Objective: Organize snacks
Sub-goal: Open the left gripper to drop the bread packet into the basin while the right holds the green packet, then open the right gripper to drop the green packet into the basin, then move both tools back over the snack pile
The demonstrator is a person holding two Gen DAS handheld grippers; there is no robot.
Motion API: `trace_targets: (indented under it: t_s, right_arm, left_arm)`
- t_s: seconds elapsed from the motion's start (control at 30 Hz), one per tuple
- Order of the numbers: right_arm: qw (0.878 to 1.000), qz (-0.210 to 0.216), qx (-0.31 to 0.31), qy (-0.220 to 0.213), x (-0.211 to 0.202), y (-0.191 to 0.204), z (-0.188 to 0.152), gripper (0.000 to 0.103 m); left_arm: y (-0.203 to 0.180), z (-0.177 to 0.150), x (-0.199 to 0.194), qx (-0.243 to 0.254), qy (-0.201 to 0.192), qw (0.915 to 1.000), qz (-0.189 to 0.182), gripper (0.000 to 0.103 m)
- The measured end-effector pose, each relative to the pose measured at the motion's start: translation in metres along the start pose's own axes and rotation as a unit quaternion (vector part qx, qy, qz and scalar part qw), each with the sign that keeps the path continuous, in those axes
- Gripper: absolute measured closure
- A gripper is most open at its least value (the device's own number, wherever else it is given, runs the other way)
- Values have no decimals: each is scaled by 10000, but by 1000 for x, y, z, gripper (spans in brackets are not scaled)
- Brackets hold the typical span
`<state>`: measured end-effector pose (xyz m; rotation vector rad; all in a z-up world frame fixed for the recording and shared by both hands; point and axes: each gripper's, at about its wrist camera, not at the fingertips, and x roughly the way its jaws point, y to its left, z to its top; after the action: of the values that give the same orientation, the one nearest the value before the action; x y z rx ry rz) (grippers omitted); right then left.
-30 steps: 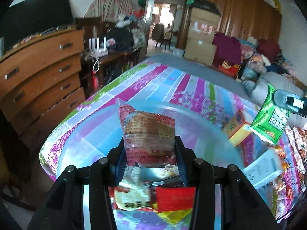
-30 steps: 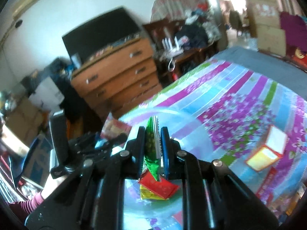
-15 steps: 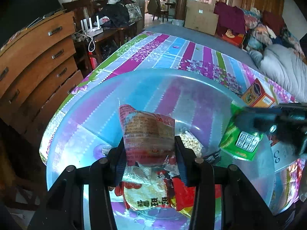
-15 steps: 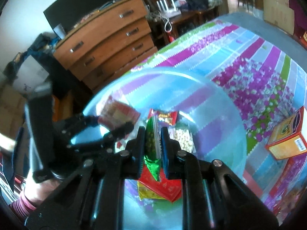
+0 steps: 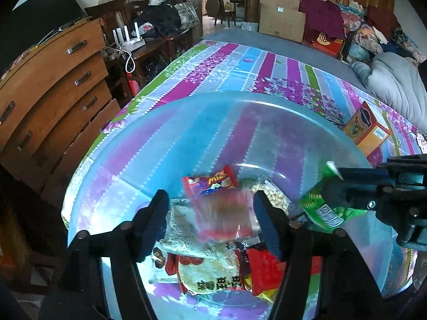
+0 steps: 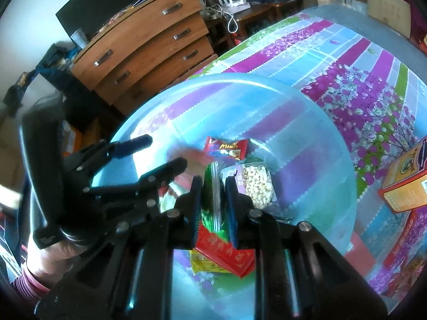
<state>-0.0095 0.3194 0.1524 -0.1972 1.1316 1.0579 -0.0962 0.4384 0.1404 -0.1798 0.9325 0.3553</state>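
The left claw [image 5: 210, 210] hangs over the big translucent pale-blue plastic basin [image 5: 149, 144] with its jaws spread wide and nothing touching either pad. Between them is a blurred red-and-clear snack packet [image 5: 224, 218], loose and free of both fingers (too smeared to read its print), above the pile in the basin. That pile holds a red wrapper with yellow "MILK" lettering [image 5: 210, 181] at the far side, a clear bag of pale puffed kernels [image 5: 272, 194] to its right, a round rice cracker in a red-edged pack [image 5: 210, 272] at the near side, and a plain red foil packet [image 5: 267, 269] beside it.

The right claw [image 6: 213, 194] is closed on a green foil snack bag [image 6: 210, 186], the bag standing edge-on between the two pads; from the left wrist view the same bag [image 5: 325, 208] hangs inside the basin's right side, above the bottom. Below it lie a red packet with gold characters [image 6: 226, 253] and a yellow one [image 6: 205, 266] partly under that.

The basin sits on a bed covered with a striped purple, blue and green floral sheet [image 5: 267, 69]. An orange cardboard box [image 5: 368, 130] rests on the sheet just outside the basin's right rim. A wooden chest of drawers [image 5: 53, 85] stands off the bed's left side.
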Motion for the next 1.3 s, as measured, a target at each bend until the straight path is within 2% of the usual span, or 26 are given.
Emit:
trace_targets:
  t_s: [0.1,0.13,0.17,0.2,0.23,0.4,0.57,0.67,0.73,0.8,0.93,1.0,1.1,1.17,1.23,1.3]
  right_arm:
    - [10000,-30,-73,-36,-3,2,-1,84]
    - [9999,-48,-93,-60,-5,3,-1,81]
    - [9998,-57,-129,-112,-9,4,-1,76]
    - [9997,-64,-165,-174,-13,6,-1,63]
    - [9995,-71,-194,-229,-17,7,-1,55]
    - [9970,-105,-375,-665,-49,15,-6,49]
    - [9877,-184,-522,-1462,-111,12,-30,46]
    - [9800,-305,-474,-1910,-151,-1,-56,40]
    - [9745,-445,-354,-2168,-176,-16,-78,34]
    - [9685,-670,-161,-2394,-201,-34,-104,33]
    - [9568,-1128,242,-2669,-236,-72,-159,25]
    - [9528,-1391,472,-2658,-246,-91,-187,20]
    - [9486,-1796,909,-2443,-250,-128,-235,20]
    - [9452,-1999,1103,-2333,-252,-145,-262,20]
    - [9413,-2218,1379,-2137,-249,-167,-296,20]
    - [9381,-2344,1716,-1885,-245,-191,-332,20]
  left_arm:
    - [-1,0,-1,7,-17,10000,71,29]
    - [-2,1,-2,7,-19,10000,98,29]
    - [-2,1,-2,4,-21,9999,114,29]
    - [-3,1,-3,3,-36,9999,116,29]
    - [-4,1,-4,1,-50,9999,116,29]
    - [-14,2,-16,32,-202,9997,160,26]
    - [-37,3,-48,132,-599,9981,107,24]
    - [-60,1,-72,246,-924,9954,9,22]
    - [-77,-1,-87,355,-1117,9931,-44,17]
    - [-98,-4,-102,433,-1306,9904,-100,15]
    - [-152,-16,-134,608,-1714,9825,-392,2]
    - [-190,-26,-145,726,-1779,9789,-700,1]
    - [-241,-44,-151,1027,-1749,9745,-957,1]
    - [-280,-59,-148,1310,-1569,9672,-1507,1]
    - [-310,-73,-140,1477,-1388,9608,-1891,1]
    - [-337,-88,-130,1675,-1238,9557,-2080,1]
